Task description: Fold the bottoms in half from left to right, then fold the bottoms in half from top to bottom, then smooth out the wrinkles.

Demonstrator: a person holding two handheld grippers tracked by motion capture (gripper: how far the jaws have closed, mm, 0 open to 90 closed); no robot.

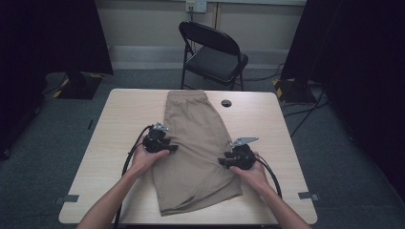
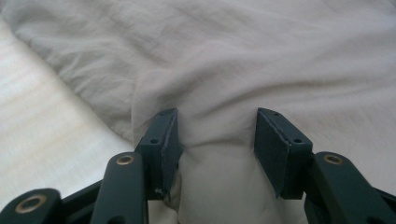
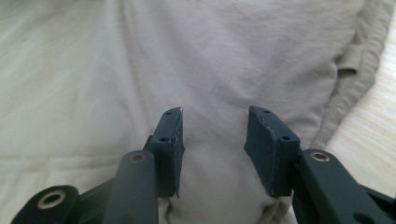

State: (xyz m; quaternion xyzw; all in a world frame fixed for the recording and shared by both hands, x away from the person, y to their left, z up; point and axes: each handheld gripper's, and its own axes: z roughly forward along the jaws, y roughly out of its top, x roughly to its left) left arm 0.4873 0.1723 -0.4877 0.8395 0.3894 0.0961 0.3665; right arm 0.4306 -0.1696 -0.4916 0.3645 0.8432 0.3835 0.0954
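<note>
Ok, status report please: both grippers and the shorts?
Left gripper, right gripper: jaws half open, fabric bunched between. Shorts lying flat on table. Nothing in the way.

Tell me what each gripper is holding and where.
Both grip the tan shorts: left gripper bunches fabric at the left edge, right gripper at the right edge.

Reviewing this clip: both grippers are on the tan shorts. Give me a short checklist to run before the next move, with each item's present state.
1. Shorts lie wholly on the table: ok.
2. Left gripper has cloth bunched between its jaws at the shorts' left edge: ok.
3. Right gripper has cloth between its jaws near the right edge: ok.
4. Pads press firmly on the cloth: cannot tell; both pairs of jaws stand apart.
5. Both grippers sit at about the same height along the shorts: ok.
6. Bottom hem lies flat: not ok, it is rumpled.
</note>
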